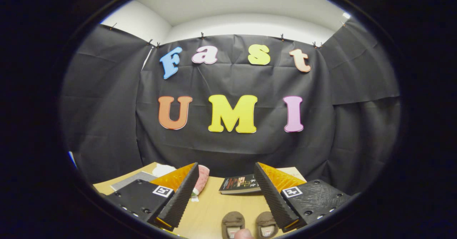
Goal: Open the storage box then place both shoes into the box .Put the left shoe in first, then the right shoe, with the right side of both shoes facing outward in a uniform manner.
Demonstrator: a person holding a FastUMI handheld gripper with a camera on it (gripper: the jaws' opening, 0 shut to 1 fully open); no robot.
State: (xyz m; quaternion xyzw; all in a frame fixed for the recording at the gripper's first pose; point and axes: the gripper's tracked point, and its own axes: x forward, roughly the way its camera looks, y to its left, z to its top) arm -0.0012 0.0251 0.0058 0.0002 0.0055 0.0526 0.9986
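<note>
Two small brown shoes stand side by side on the wooden table, low between my fingers: the left one [232, 224] and the right one [266, 224], openings facing me. My gripper [226, 170] is held high above the table and is open, its two ribbed black fingers [185, 192] spread wide with nothing between them. A fingertip of a person's hand [244, 234] peeks in just in front of the shoes. I do not see the storage box.
A dark book [240, 184] lies on the table [214, 207] beyond the shoes. A pink and white soft item [200, 179] sits behind my left finger, with a grey flat sheet [132, 180] further left. Black cloth walls close off the booth.
</note>
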